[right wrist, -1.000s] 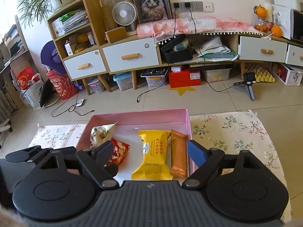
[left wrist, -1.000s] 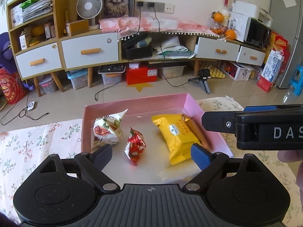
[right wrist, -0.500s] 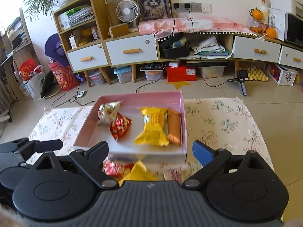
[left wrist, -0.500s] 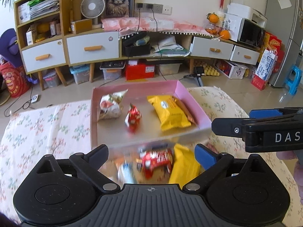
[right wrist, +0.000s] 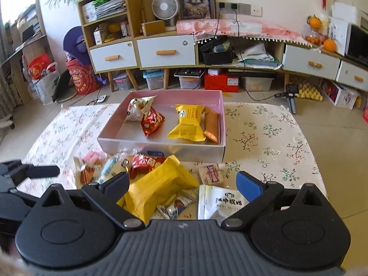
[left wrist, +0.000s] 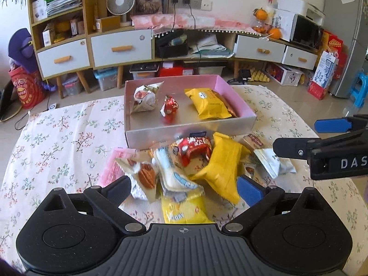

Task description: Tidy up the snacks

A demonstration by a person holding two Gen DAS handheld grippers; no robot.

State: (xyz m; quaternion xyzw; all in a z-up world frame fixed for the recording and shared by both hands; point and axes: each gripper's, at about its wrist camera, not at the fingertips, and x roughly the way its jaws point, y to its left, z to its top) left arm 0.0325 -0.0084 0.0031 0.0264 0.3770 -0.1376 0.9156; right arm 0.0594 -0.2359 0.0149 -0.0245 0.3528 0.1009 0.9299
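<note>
Left wrist: floral tablecloth (left wrist: pixel 69 142), cluttered room.

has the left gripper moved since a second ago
Yes. The left gripper has pulled back from the pink box: earlier its fingers framed the box's contents, now they frame the snack pile in front of it.

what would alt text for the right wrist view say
Open right tongs hover over a loose pile of snack packets on a floral tablecloth. Behind the pile, a pink box holds four snacks; a cluttered room lies beyond.
</note>
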